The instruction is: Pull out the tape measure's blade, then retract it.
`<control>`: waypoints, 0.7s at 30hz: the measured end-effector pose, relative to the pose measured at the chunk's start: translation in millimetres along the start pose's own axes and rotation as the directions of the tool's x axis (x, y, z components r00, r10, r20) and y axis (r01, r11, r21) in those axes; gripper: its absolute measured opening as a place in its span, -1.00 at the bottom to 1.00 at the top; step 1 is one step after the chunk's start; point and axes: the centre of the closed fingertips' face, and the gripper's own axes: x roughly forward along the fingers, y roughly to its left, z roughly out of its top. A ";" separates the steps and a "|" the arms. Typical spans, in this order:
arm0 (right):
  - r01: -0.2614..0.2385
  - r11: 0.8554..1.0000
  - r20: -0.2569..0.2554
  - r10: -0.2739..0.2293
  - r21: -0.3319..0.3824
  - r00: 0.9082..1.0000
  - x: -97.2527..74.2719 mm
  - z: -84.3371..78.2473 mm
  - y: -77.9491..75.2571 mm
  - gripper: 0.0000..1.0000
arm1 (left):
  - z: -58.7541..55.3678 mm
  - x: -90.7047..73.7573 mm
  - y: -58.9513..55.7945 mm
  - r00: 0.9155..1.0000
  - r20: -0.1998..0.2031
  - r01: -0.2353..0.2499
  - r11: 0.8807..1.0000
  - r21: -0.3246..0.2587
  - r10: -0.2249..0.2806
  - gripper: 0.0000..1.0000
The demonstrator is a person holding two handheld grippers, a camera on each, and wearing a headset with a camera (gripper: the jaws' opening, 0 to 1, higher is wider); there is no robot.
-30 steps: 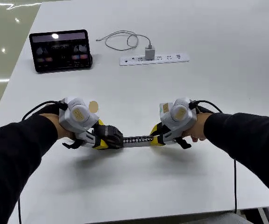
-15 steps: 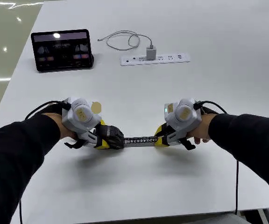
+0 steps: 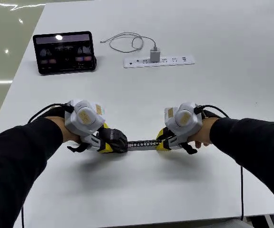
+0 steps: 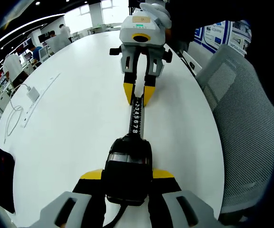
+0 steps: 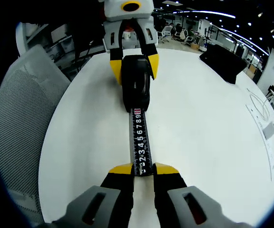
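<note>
Tape measure (image 3: 113, 140) position, head view: the black case lies on the white table (image 3: 175, 190) at about 7 o'clock from picture centre. The left gripper (image 3: 106, 142) is closed on the case. The blade (image 3: 141, 143) runs from the case toward 3 o'clock to the right gripper (image 3: 161, 144), which is at about 5 o'clock. A tablet (image 3: 64, 51) stands at 10 o'clock and a power strip (image 3: 158, 60) with a coiled cable (image 3: 125, 42) lies at 12 o'clock. Both are well apart from the work.

Left gripper view: the case (image 4: 127, 168) sits at 6 o'clock, clamped between the yellow-tipped jaws, which stand at case width. The blade (image 4: 135, 118) leaves the case toward 12 o'clock. Its far end is pinched by the right gripper (image 4: 138, 92). A mesh chair (image 4: 241, 128) is at 3 o'clock.

Right gripper view: the jaws are narrow and closed on the blade tip (image 5: 138, 164) at 6 o'clock. The blade lies flat on the table, with printed numbers up to 9 visible. The case (image 5: 135, 83) and the left gripper (image 5: 134, 64) are at 12 o'clock.

Task status (judgement): the blade is out by a short length. Extension is therefore begun. Whether it has reached its intended length cannot be determined. Retraction remains: the tip must be returned to the case mouth under control before the right gripper releases.
</note>
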 end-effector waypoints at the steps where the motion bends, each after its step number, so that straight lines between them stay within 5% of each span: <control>1: 0.000 1.000 0.002 0.000 -0.003 1.000 -0.7 0.3 -0.6 -0.79 | 0.0 -0.3 -0.4 1.000 0.001 -0.001 1.000 0.002 0.001 -0.41; 21: 0.000 1.000 -0.004 0.000 0.030 1.000 -13.5 -16.8 -1.8 -0.80 | 14.6 9.3 -1.3 1.000 0.007 0.002 1.000 0.016 -0.002 -0.41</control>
